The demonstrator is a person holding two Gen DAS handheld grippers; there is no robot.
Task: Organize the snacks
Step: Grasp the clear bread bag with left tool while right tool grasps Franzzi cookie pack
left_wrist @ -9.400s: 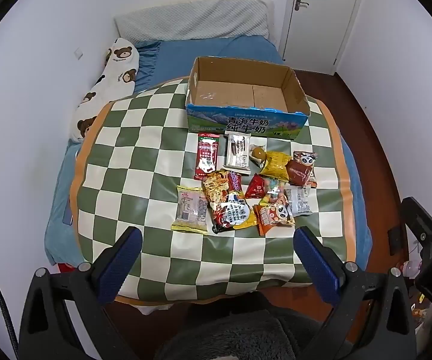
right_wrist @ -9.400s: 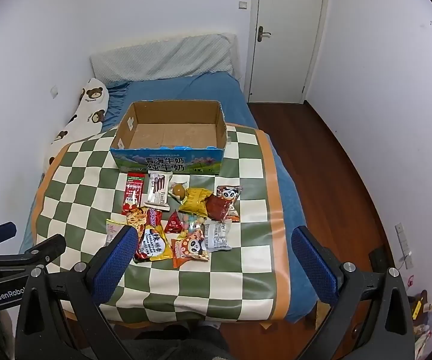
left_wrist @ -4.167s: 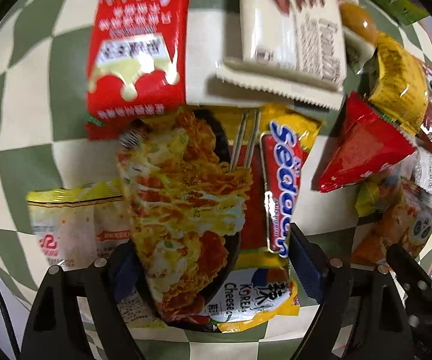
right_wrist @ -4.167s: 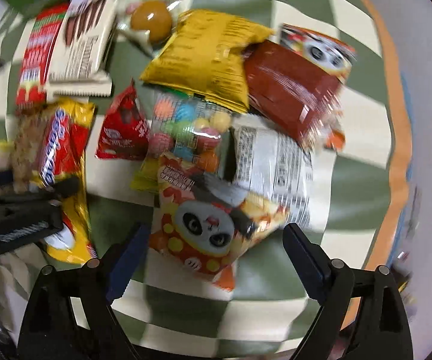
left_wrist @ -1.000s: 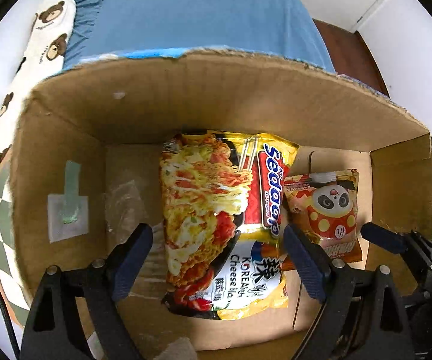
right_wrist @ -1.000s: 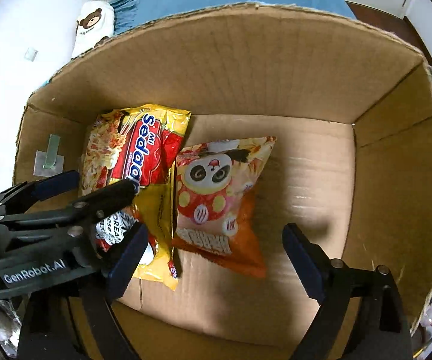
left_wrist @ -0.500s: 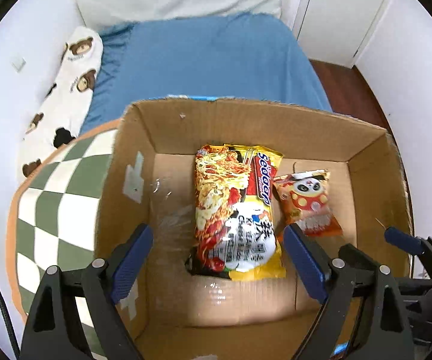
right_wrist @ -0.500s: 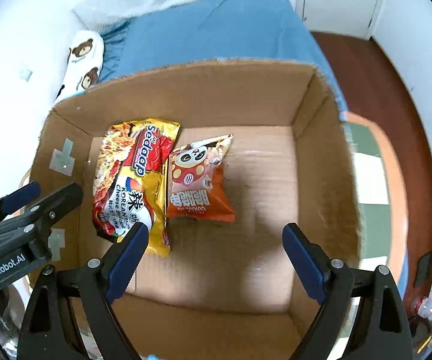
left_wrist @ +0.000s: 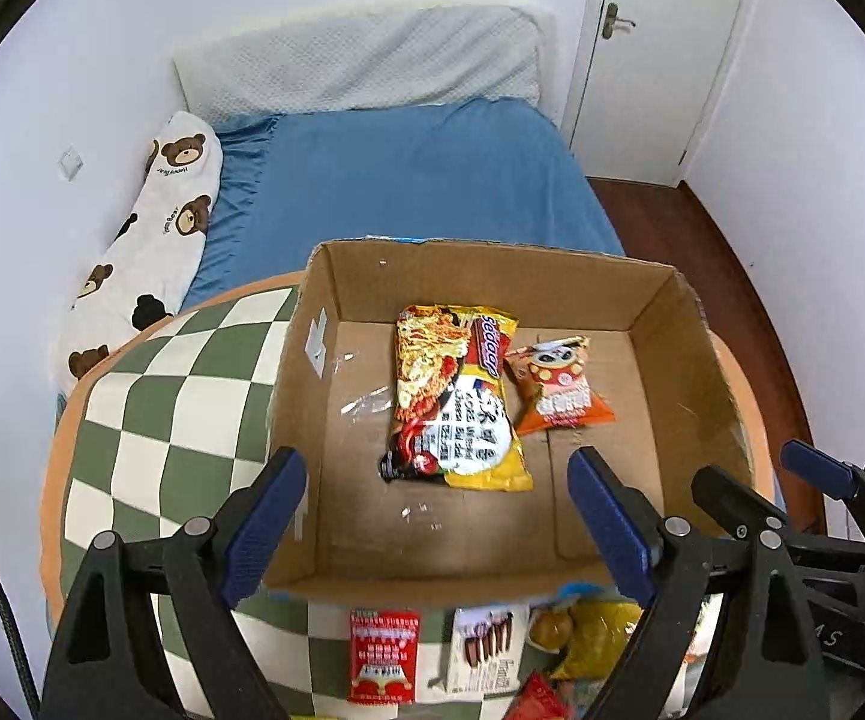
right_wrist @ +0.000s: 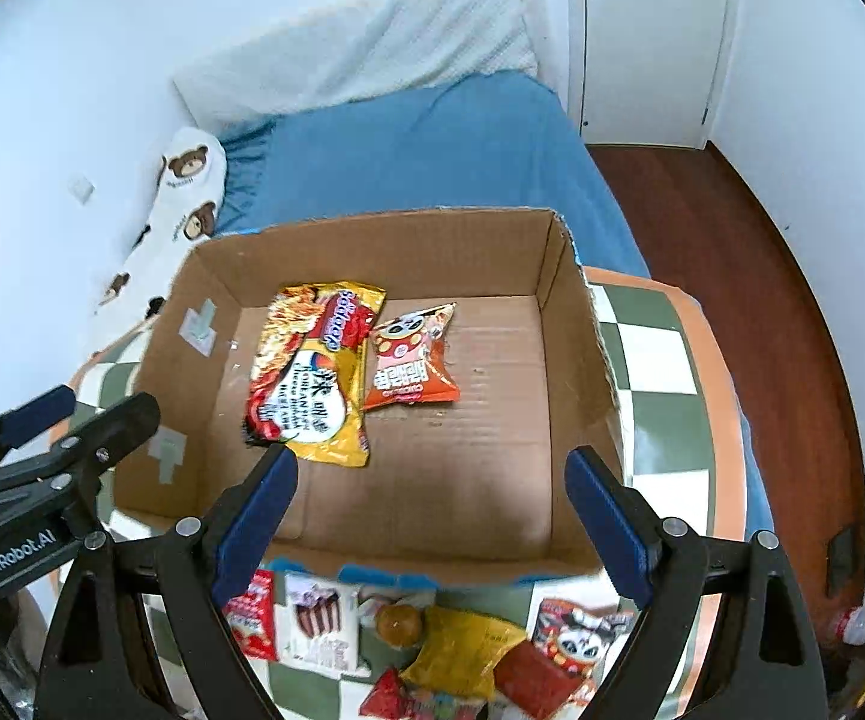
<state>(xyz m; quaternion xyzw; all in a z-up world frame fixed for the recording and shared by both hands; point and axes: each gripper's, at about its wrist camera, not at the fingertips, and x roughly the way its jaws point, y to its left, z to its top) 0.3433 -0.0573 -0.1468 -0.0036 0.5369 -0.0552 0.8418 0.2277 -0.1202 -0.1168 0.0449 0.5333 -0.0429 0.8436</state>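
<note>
Both tools, left tool (left_wrist: 435, 516) and right tool (right_wrist: 429, 513), hang spread and empty, higher above the cardboard box (left_wrist: 696, 354) than a second ago; two packets lie inside: noodle packet (left_wrist: 453, 396), panda snack bag (left_wrist: 558, 384) at its 3 o'clock; other snacks at 6 o'clock on the checkered worktop (left_wrist: 180, 396).

box (left_wrist: 660, 324) brown | cloth (left_wrist: 180, 396) green-white checked | noodle packet (left_wrist: 456, 402) yellow-red | bedsheet (left_wrist: 408, 180) blue
</note>
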